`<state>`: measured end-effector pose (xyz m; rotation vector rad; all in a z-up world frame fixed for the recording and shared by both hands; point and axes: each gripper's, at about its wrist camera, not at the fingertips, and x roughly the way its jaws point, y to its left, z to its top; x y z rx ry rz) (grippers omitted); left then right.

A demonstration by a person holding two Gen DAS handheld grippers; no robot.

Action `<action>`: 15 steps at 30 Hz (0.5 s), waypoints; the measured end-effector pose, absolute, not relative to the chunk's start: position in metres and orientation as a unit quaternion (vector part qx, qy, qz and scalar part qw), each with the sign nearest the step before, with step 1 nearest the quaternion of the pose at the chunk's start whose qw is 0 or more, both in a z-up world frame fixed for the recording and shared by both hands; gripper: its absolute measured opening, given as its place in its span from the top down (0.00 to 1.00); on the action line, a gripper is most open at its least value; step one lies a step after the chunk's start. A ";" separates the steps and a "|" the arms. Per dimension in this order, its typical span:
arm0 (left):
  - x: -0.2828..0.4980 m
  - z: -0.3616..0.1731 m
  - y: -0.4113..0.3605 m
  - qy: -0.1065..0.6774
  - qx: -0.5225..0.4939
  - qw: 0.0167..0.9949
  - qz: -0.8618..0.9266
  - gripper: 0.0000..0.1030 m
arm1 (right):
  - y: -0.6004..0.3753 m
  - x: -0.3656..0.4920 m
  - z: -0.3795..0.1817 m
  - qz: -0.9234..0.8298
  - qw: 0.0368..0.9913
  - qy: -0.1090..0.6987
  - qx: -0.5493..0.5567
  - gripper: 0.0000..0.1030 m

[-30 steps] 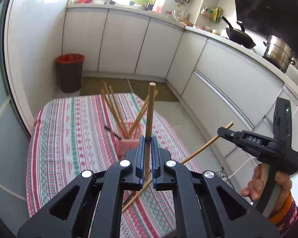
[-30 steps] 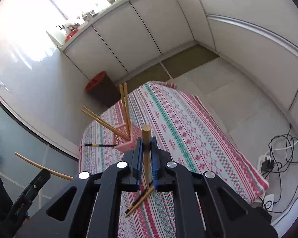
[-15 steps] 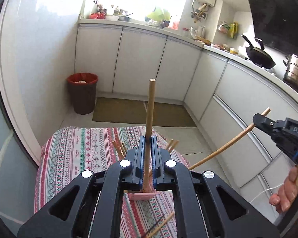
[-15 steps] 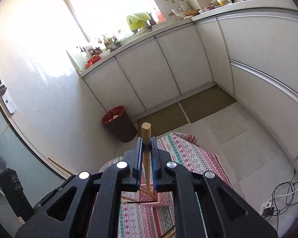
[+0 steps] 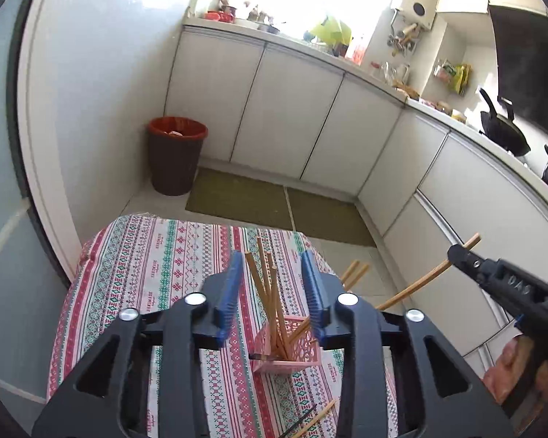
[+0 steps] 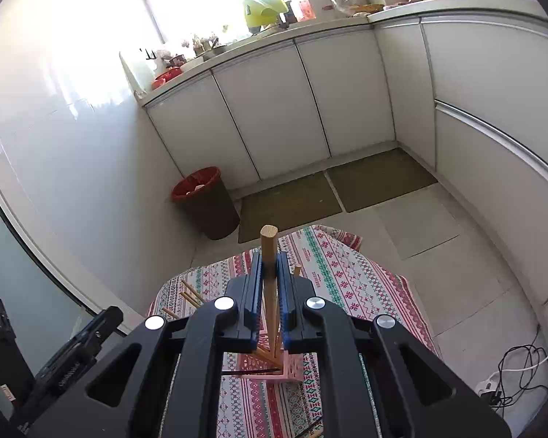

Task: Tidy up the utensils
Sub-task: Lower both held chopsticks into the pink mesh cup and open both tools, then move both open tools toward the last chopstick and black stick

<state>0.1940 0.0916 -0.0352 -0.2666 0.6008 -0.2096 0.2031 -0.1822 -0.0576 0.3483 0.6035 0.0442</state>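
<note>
R gripper (image 6: 270, 273) clamps a chopstick (image 6: 269, 255), long axis toward 12 o'clock, over the pink holder (image 5: 292, 350) w/ sticks fanning 11–2, while L gripper (image 5: 272, 292) jaws are opening, nothing gripped.

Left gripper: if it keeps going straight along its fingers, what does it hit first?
Probably the chopsticks standing in the pink holder; they sit between the opening left gripper's fingers, untouched. Depth unclear.
</note>
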 end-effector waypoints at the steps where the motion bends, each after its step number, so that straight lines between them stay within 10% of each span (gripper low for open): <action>1: 0.195 -0.036 0.094 0.296 -0.131 0.941 -0.103 0.68 | -0.179 0.204 -0.058 0.020 0.941 0.295 0.165 0.92; 15: 0.196 -0.049 0.087 0.325 -0.096 0.936 -0.093 0.59 | -0.163 0.216 -0.099 0.002 0.926 0.347 0.147 0.87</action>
